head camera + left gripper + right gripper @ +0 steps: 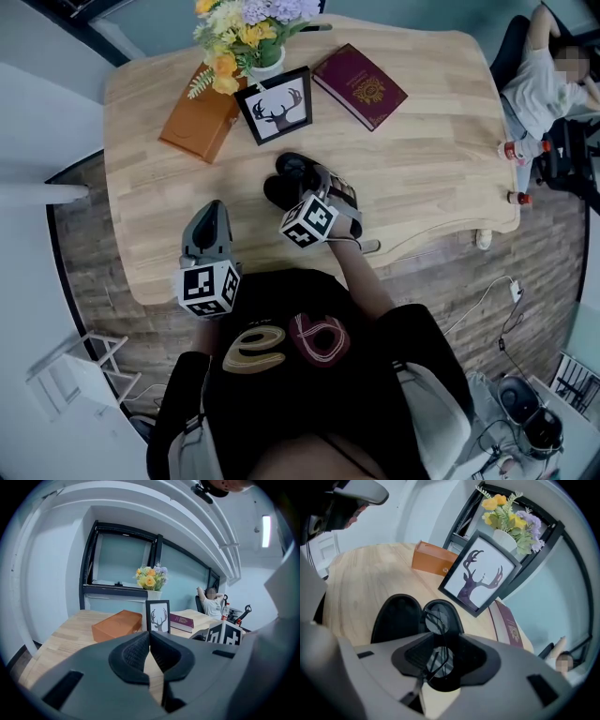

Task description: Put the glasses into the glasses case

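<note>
A black glasses case lies open on the wooden table, its two halves side by side. Dark-lensed glasses rest folded in the right half of the case. My right gripper points steeply down over them, its jaws apart with the glasses showing in the gap and the pads not pressing on them. In the head view the right gripper covers part of the case. My left gripper hangs near the table's front edge, left of the case, its pads meeting at the tips with nothing between.
Behind the case stand a deer picture frame, an orange-brown box, a vase of flowers and a maroon book. A person sits beyond the table's right end, beside two bottles.
</note>
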Demonstrator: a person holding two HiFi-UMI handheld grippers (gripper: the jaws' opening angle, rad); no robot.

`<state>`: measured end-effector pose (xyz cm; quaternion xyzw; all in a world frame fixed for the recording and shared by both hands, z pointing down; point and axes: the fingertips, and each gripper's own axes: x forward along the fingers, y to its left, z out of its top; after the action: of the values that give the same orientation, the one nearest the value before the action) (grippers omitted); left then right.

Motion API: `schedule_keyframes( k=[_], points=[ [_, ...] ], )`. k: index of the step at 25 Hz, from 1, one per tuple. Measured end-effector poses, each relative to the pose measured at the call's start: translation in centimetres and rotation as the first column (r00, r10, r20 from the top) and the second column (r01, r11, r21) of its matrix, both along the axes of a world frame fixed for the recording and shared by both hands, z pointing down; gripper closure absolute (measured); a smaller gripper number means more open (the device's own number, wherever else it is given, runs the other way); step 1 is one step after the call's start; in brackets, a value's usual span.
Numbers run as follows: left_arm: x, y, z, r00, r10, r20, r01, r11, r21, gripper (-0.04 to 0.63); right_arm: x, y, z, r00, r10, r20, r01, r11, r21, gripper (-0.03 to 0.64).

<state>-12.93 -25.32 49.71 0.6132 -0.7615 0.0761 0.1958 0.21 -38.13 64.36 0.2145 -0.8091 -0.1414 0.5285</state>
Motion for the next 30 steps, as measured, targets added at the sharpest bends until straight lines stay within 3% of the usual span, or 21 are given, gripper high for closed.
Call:
schedule_keyframes(
  k=[12,23,27,30],
  points=[
    [1.0,0.7,-1.0,0.999,0.023,-0.025,-0.021,0.998,0.057,0.577,0.6,1.8,-6.4,0.983,0.013,0.184,-0.009,1.0,-0.023,0.402],
    [1.3,1.5,-2.6,0.994,0.094,-0.049,-0.089,0.99,0.109,0.577,1.7,4.8,-12.9,0.914,0.131,0.384,-0.112,0.991,-0.07,0.4],
    [0.9,1.6,-4.0,0.991,0.13,-0.02,-0.126,0.984,0.128,0.577,1.8,6.2,-14.3,0.867,0.202,0.455,-0.155,0.978,-0.14,0.4],
    [1.0,1.6,-4.4,0.986,0.162,-0.039,-0.154,0.977,0.147,0.577,1.9,7.2,-14.6,0.843,0.243,0.48,-0.172,0.967,-0.188,0.4]
  ],
)
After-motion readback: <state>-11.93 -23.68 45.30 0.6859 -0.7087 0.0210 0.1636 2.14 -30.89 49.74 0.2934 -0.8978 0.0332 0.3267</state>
